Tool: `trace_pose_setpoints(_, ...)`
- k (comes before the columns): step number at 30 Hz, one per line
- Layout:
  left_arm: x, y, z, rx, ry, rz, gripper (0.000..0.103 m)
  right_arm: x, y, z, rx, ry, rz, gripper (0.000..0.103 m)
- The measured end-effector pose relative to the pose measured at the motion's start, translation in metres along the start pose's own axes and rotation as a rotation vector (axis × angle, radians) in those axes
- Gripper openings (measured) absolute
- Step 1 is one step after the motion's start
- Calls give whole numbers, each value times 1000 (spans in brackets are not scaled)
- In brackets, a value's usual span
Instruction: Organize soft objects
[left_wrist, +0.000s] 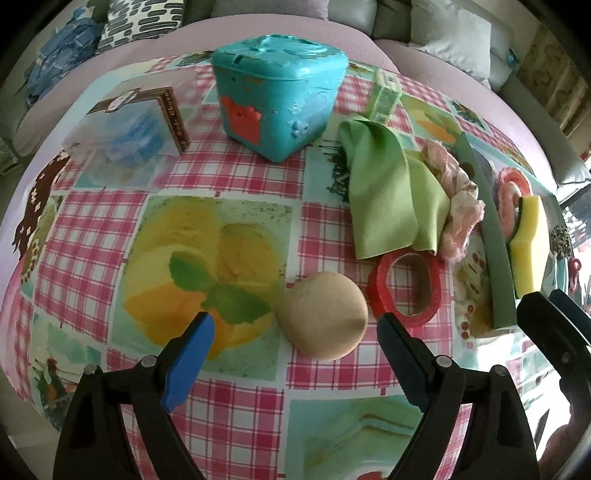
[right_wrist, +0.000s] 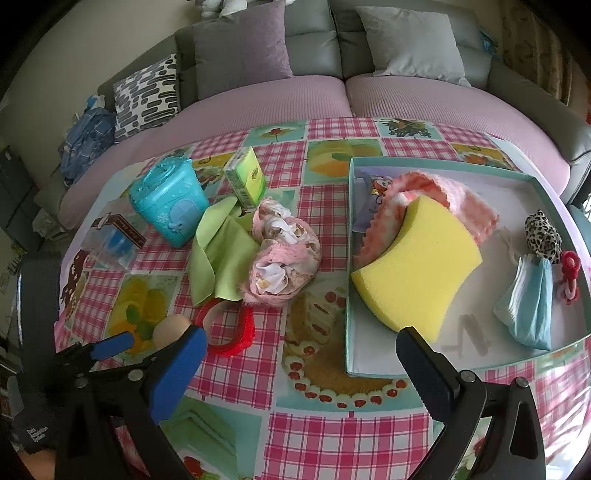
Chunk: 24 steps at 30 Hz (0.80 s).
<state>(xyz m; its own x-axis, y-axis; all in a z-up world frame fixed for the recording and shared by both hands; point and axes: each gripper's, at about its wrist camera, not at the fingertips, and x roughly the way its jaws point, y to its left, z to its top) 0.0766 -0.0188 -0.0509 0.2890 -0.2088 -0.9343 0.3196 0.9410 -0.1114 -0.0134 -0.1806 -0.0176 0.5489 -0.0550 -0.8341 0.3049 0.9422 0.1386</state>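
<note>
A beige soft ball (left_wrist: 323, 315) lies on the checked tablecloth between the fingers of my left gripper (left_wrist: 295, 326), which stands open with neither pad touching it. A green cloth (left_wrist: 384, 192) and a pink frilly cloth (left_wrist: 458, 199) lie behind it, the pink one beside the tray. In the right wrist view my right gripper (right_wrist: 299, 338) is open and holds nothing. It hovers at the near left corner of the teal-rimmed tray (right_wrist: 349, 258). The tray holds a yellow sponge (right_wrist: 417, 266), a pink knitted cloth (right_wrist: 454, 199), a leopard scrunchie (right_wrist: 543, 232) and a blue face mask (right_wrist: 528, 302).
A red tape roll (left_wrist: 406, 288) lies right of the ball. A teal lidded container (left_wrist: 277, 96), a green tissue box (left_wrist: 386, 96) and a clear plastic box (left_wrist: 129, 129) stand at the table's far side. A sofa with cushions (right_wrist: 240, 48) is behind the table.
</note>
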Motion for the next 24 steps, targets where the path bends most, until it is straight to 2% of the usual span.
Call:
trace_pose_setpoints(1,1,-2,0,6,3,-7,89,0,0,0,0,1,0,103)
trace_pose_setpoints(3,4,-6,1,19,9,-15,78,1,-1,1,-1,2,-2,103)
trace_pose_setpoints(11,4,-13,4,43,-4,-23,54,2,-1,1,-5,3,-7,103)
trace_pose_setpoints(24,5,-8,7,43,-22,-51,49,4,5,1,-29,7,-15,103)
